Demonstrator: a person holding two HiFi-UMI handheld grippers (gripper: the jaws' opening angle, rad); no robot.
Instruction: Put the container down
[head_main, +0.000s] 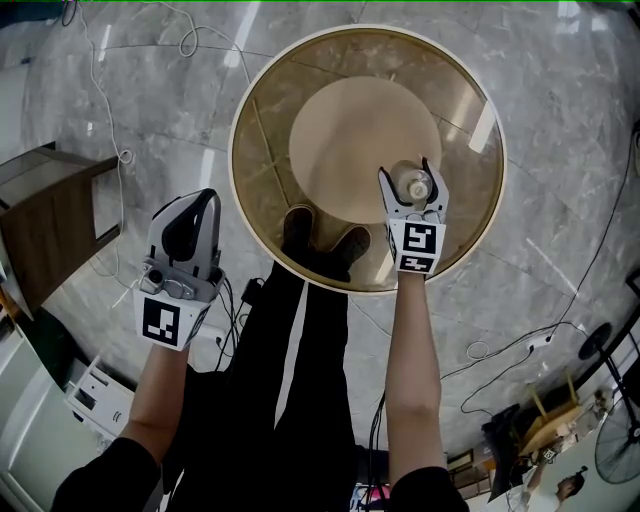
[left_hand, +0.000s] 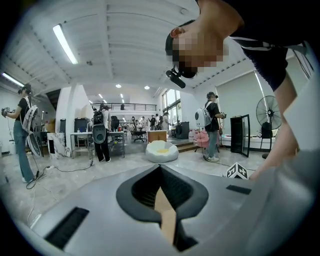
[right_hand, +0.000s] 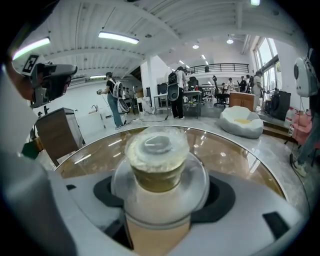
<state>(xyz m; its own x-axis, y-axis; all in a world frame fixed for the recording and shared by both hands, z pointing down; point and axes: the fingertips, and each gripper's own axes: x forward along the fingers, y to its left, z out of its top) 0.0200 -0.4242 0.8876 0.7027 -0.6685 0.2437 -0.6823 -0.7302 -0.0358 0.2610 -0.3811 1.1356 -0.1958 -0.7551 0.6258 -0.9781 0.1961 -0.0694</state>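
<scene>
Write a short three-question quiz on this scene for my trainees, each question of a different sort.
1. True or false: the right tongs grip a clear round lidded container.
2. Multiple choice: the left tongs are A) shut and empty, B) shut on a cup, C) wide open around a bottle.
3. Short answer: what lies beneath the container?
Key: 1 true; 2 A; 3 the round brown-tinted glass table.

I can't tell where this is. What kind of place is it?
Probably a big open workshop or lab hall: people wearing backpacks stand near desks, cables trail over the marble floor, and a standing fan is there.
</scene>
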